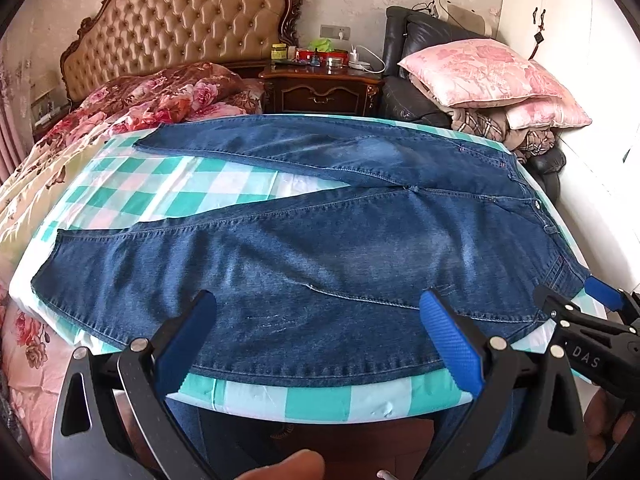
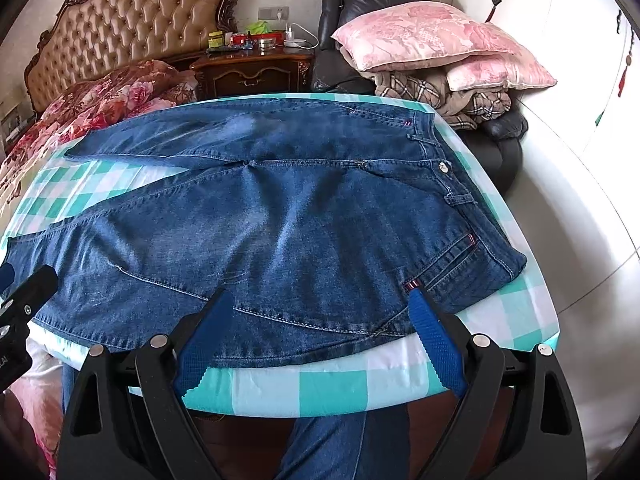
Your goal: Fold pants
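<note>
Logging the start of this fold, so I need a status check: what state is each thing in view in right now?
jeans: unfolded, spread flat, legs splayed apart, waistband to the right
checked cloth: spread under the jeans
left gripper: open, at the near leg's edge, holding nothing
right gripper: open, near the hip pocket, holding nothing
pink pillows: stacked on the dark armchair
nightstand: drawer closed, top cluttered

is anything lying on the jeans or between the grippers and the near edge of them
Nothing visible does. The jeans lie spread flat on the checked cloth with nothing on top. The left gripper and right gripper are both open at the near leg's edge, with only bare denim between their fingers.
</note>
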